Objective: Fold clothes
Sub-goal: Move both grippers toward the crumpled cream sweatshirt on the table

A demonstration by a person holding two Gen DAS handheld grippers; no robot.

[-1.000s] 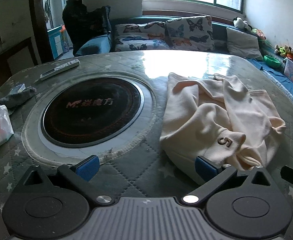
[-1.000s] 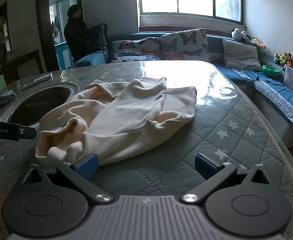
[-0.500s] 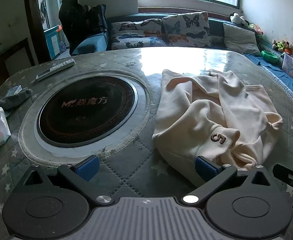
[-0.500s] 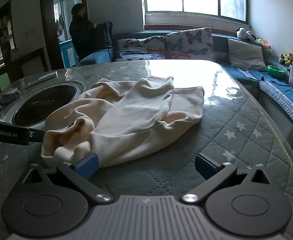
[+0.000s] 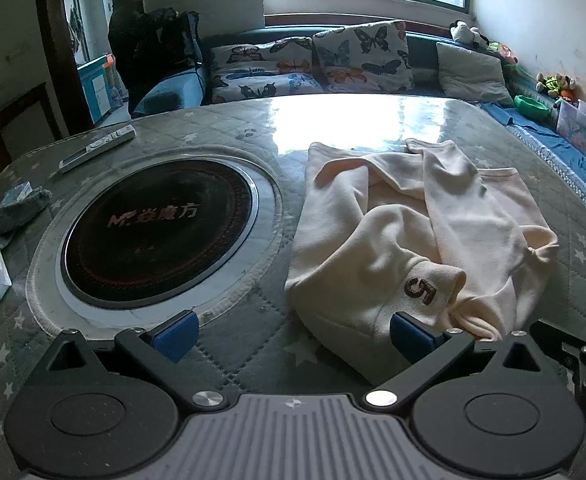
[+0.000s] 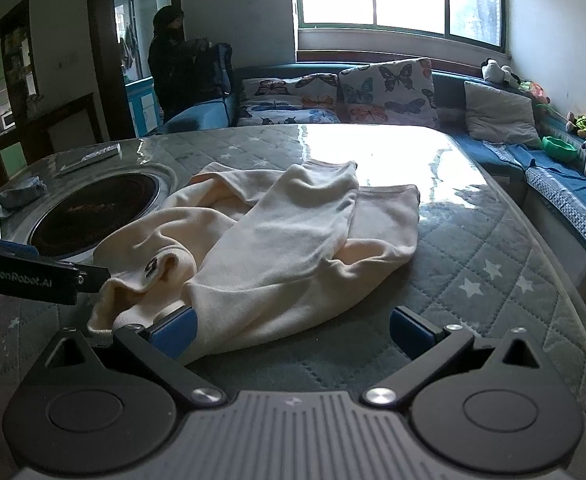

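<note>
lay crumpled just ahead of both claws: cream garment [image 5: 405, 240], soft, light, floppy. left gripper [image 5: 293, 330] and right gripper [image 6: 293, 330] spread wide, holding nothing. best pinched at near hem edge.

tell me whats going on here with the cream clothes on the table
A person is about to fold a cream garment that lies crumpled on the quilted table, beside a round black cooktop. The left hand-held gripper and the right hand-held gripper are both open at the garment's near edge, holding nothing. No fold has been made yet. Another person stands at the back by the sofa.
</note>
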